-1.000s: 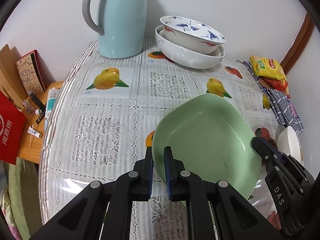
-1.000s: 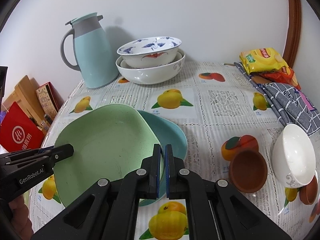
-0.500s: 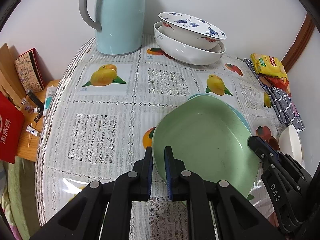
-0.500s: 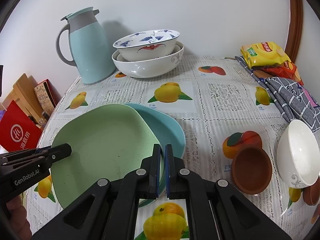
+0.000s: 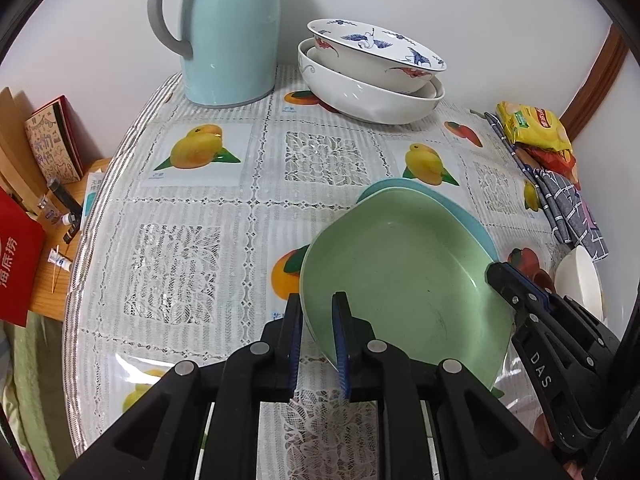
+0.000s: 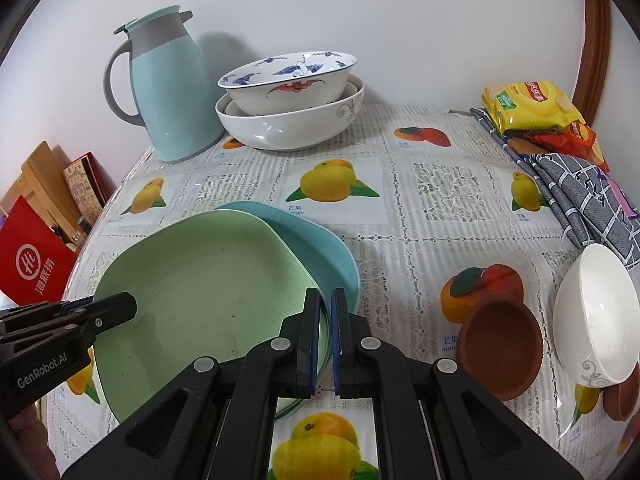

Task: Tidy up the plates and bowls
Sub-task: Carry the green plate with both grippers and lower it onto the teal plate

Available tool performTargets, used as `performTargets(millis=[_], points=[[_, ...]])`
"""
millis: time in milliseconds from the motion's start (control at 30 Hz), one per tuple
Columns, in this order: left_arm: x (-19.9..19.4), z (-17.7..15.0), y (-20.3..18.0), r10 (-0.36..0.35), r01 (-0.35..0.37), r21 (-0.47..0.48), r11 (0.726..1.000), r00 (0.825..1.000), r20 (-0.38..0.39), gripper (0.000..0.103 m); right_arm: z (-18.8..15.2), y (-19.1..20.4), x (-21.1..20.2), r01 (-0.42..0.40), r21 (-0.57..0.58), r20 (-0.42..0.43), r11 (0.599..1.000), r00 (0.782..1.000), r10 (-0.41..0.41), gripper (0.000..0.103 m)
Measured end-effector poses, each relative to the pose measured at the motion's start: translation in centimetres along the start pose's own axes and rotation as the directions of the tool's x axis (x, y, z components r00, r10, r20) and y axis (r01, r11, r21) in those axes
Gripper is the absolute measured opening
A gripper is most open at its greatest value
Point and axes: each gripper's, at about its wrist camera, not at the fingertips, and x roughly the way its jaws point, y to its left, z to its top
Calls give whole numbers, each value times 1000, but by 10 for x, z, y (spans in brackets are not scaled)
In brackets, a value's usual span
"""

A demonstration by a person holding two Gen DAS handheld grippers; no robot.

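On opposite rims, "GenRobot.AI" left tongs [image 6: 116, 306] and "DAS" right tongs [image 5: 496, 276] clamp the green plate [image 6: 200, 296].

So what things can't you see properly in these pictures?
- Blue plate: mostly covered by the green plate in both views.
- Inner bowl in the white bowl: hidden by the painted bowl in both views.
- Brown cups at the right edge: cut off by the frame, right wrist view.
- Snack bag lettering: too small to read.
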Motion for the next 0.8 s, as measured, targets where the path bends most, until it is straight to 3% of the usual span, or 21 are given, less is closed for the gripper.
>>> performTargets(millis=[500,800], points=[[12,6,-9,-15,15,20,1000,1000,-5,19,15,-9,13,21,-31,2,999,1000,-21,7],[15,5,-18,23,-24,56,998,1000,17,20,20,-9,20,37,-61,22,997,999,-35,8]])
